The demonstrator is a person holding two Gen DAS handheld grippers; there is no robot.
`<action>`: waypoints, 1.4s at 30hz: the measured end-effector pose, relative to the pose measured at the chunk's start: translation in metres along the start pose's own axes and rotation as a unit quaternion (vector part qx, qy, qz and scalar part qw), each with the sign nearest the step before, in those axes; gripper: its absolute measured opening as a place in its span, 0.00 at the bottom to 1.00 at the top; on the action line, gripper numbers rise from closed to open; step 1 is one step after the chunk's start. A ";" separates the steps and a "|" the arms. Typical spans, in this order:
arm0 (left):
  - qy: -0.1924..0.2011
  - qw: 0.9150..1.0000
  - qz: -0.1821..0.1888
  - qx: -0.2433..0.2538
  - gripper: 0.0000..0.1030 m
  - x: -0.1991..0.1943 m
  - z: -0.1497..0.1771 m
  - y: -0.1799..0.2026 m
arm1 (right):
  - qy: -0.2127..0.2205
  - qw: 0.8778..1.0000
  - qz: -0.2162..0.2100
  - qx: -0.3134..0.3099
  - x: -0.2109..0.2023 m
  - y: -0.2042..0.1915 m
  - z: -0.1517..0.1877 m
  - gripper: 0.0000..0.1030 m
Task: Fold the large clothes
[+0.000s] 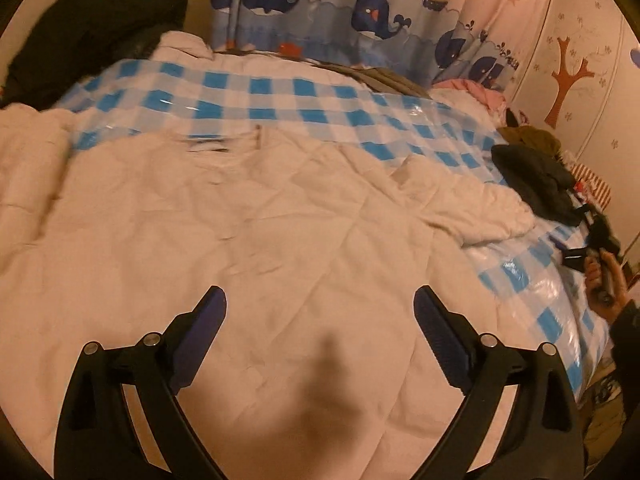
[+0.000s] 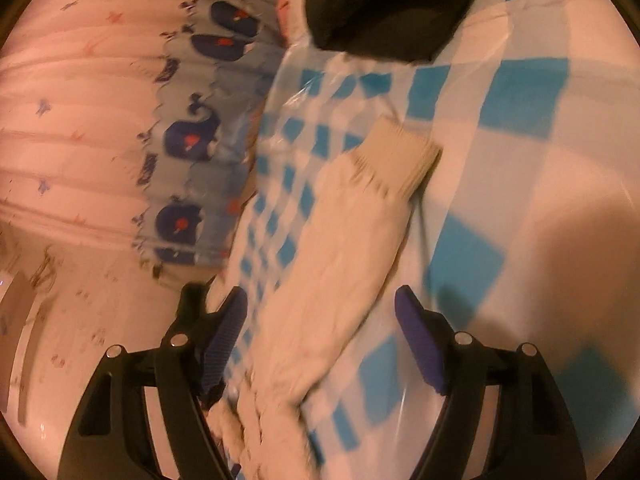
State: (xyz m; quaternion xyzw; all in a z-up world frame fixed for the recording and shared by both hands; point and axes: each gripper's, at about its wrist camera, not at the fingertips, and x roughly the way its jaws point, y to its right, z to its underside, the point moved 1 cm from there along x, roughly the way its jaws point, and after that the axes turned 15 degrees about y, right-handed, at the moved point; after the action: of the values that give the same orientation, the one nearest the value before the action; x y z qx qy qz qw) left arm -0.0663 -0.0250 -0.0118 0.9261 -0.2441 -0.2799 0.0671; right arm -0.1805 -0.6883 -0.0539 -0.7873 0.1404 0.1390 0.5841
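On the bed, nearest: left gripper (image 1: pixel 320 304), jaws spread, empty, over the white padded garment (image 1: pixel 248 216) lying spread mid-bed on the blue-checked plastic sheet (image 1: pixel 280 96). Right gripper (image 2: pixel 320 312), jaws spread, straddling the garment's sleeve (image 2: pixel 340 240) without pinching it; ribbed cuff (image 2: pixel 400 156) toward the bed's right edge. Beyond: dark clothes (image 1: pixel 536 176) at that edge. Judgement: sleeve unfolded; folding barely begun.

Cream on blue-and-white check
You see a cream jacket (image 1: pixel 248 220) with ribbed beige cuff (image 2: pixel 400 156) on blue-white checked sheet (image 1: pixel 280 100); navy whales on the curtain (image 1: pixel 360 12).
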 end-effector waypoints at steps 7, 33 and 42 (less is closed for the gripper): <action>-0.008 0.996 0.035 -0.078 0.88 0.024 0.018 -0.025 | 0.026 0.999 0.042 -0.019 0.052 0.010 -0.021 0.71; 0.001 0.995 0.033 -0.092 0.89 0.028 0.017 -0.029 | 0.060 0.996 0.029 -0.053 0.064 0.011 -0.025 0.66; -0.005 0.997 0.028 -0.075 0.90 0.030 0.020 -0.023 | 0.093 0.986 0.033 -0.131 0.058 -0.018 -0.028 0.15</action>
State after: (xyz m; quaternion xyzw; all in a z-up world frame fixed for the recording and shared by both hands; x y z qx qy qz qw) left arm -0.0458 -0.0193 -0.0493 0.9098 -0.2488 -0.3001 0.1429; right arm -0.1185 -0.7137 -0.0520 -0.8616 0.2001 0.1014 0.4553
